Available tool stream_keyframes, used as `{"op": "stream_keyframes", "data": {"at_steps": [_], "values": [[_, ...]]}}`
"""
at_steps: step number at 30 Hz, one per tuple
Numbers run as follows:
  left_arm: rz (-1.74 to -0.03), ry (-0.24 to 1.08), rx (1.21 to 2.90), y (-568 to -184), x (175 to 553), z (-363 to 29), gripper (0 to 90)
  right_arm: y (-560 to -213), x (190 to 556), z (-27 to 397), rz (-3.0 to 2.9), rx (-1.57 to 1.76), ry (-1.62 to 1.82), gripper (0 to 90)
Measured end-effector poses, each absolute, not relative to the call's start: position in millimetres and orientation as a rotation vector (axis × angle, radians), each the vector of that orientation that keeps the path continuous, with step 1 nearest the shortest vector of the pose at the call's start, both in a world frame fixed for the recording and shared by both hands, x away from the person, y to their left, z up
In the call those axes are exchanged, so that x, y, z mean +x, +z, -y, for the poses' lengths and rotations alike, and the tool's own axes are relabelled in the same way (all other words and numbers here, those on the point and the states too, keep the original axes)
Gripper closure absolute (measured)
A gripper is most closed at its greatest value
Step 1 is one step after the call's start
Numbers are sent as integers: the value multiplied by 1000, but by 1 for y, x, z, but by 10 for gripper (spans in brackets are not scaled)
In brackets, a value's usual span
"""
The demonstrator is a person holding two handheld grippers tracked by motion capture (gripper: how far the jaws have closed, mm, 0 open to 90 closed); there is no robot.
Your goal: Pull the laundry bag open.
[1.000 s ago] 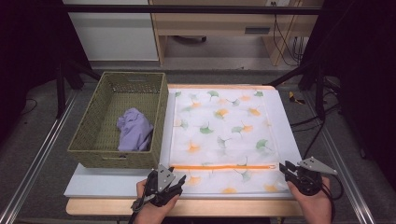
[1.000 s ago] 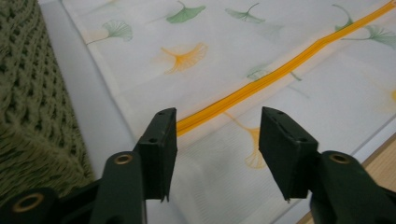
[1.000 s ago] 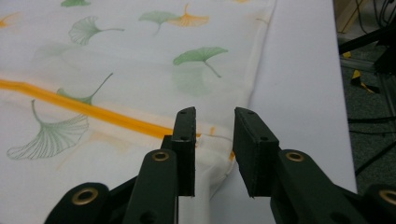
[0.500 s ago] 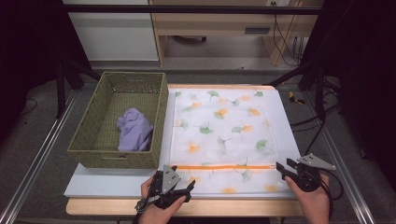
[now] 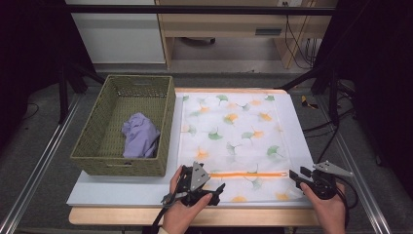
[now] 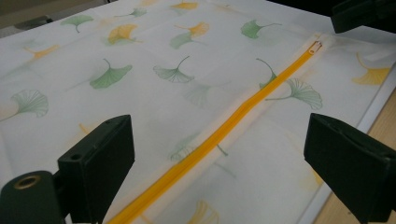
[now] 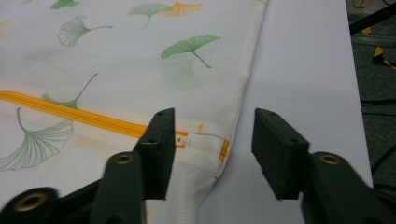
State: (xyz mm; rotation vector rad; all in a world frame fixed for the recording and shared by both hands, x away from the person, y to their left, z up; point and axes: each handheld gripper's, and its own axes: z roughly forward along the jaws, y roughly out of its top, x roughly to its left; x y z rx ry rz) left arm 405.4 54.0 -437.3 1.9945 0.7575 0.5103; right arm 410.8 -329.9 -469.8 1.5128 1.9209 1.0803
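A white cloth bag (image 5: 234,131) printed with green and orange ginkgo leaves lies flat on the board. An orange zipper (image 5: 248,174) runs across its near edge. My left gripper (image 5: 214,187) hovers at the zipper's left end. Its jaws have just been opening and stand wide, with the zipper (image 6: 261,88) passing under the gap (image 6: 219,154), untouched. My right gripper (image 5: 297,174) is at the zipper's right end. Its jaws opened and have just closed a little. They stand apart (image 7: 212,144) around the bag's corner, pads not pressing. The zipper pull (image 6: 316,45) sits at that right end.
A green woven basket (image 5: 168,122) stands left of the bag with a crumpled purple cloth (image 5: 140,135) inside. The white board (image 5: 122,190) lies on a wooden table whose front edge (image 5: 122,214) is near my hands. Dark stands and cables lie to the right.
My left gripper has moved right along the near edge to the zipper's left end, and its jaws have spread wide. The right gripper stayed in place and its jaws widened.
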Motion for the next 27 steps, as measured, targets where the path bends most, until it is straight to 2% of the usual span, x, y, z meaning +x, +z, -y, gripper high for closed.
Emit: {"op": "stream_keyframes", "data": {"at_steps": [5,8,14,21,25,27], "values": [[-744,523,1998,-434,410,-44,113,-472,413,329,-1925,1515,1069,640],[-735,562,2015,-436,403,-48,120,-474,414,329,-1930,1515,1066,671],[-778,529,1986,-441,398,-54,127,-479,418,325,-1970,1502,1052,649],[-741,556,1998,-438,391,-51,129,-483,419,325,-1977,1518,981,625],[-731,565,2009,-440,389,-51,152,-484,418,321,-2000,1505,970,684],[-728,570,2019,-441,388,-50,161,-483,418,318,-2008,1489,945,742]]}}
